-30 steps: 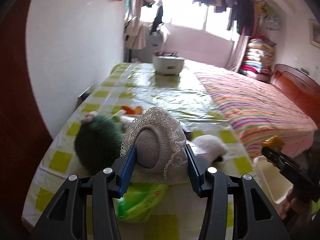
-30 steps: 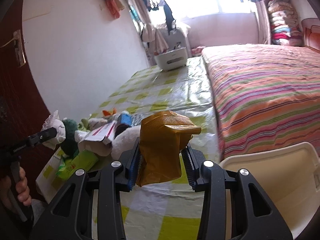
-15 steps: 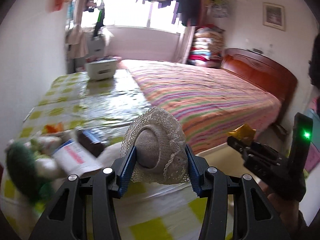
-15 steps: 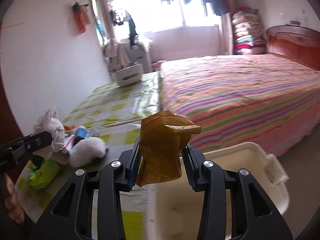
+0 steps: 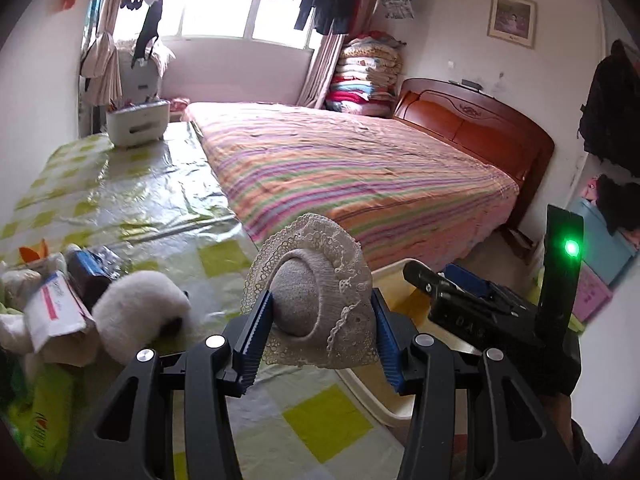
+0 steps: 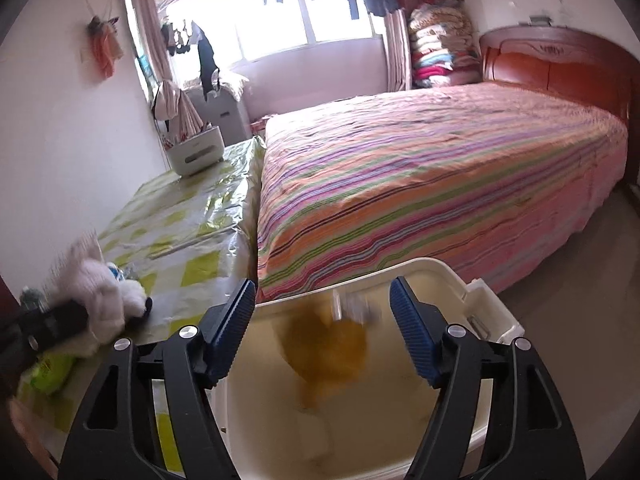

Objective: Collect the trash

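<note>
one piece of trash is away: the right hand-held gripper (image 6: 323, 328) has just been opening, its jaws now stand wide w/ nothing between them, and the brown wrapper (image 6: 328, 352) it was clamping a sec ago is a blurred shape below, dropping into the white bin (image 6: 448, 276). the bin sits on the floor at the foot of the striped bed (image 6: 420, 184), just beside the bench (image 6: 192, 216) edge.

the left hand-held gripper (image 5: 322, 334) is clenched on the lace-trimmed sock (image 5: 316, 300), same grip as before, but it has swung away from the pile and now points toward the bin (image 5: 396, 276) rim, not yet over it afaict.

so prob. the sock is next to go in. the rest is on the bench at left: a white plush (image 5: 140, 308), a paper packet (image 5: 56, 312), a blue item (image 5: 90, 268) and a green pack (image 6: 50, 372) still to collect, so the job looks well short of done.
</note>
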`<state>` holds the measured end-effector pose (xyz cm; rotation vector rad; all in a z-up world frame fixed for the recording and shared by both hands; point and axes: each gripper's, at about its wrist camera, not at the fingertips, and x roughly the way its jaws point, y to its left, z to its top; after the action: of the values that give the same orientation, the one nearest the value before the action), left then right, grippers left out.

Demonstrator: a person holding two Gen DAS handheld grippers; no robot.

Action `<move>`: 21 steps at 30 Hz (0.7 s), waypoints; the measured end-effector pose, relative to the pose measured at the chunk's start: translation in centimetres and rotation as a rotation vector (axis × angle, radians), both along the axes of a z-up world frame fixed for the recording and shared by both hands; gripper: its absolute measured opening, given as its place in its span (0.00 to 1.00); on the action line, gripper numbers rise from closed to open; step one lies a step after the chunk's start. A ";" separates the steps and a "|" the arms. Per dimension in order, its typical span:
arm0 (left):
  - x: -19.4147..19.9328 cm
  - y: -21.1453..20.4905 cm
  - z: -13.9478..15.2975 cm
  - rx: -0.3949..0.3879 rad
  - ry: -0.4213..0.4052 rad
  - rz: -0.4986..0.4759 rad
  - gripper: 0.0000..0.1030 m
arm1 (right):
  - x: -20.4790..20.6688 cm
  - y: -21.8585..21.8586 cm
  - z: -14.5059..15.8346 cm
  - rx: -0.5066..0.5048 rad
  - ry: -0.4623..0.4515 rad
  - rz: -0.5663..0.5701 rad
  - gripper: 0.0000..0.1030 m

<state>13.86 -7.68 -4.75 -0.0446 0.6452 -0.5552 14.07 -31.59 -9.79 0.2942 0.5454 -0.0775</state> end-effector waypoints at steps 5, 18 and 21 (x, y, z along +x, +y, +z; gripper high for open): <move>0.2 -1.2 -0.6 -0.024 0.052 -0.052 0.46 | -1.4 -2.4 0.6 0.068 -0.072 -0.081 0.71; -0.1 -6.4 -2.5 -0.034 0.147 -0.167 0.52 | -3.9 -6.2 1.1 0.136 -0.166 -0.192 0.72; 0.0 -6.5 -2.9 -0.031 0.159 -0.130 0.80 | -4.1 -6.1 1.0 0.141 -0.170 -0.193 0.72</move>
<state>13.89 -14.21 -7.60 -0.0765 0.7983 -0.6917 10.02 -37.71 -8.78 0.4863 0.3527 -0.1998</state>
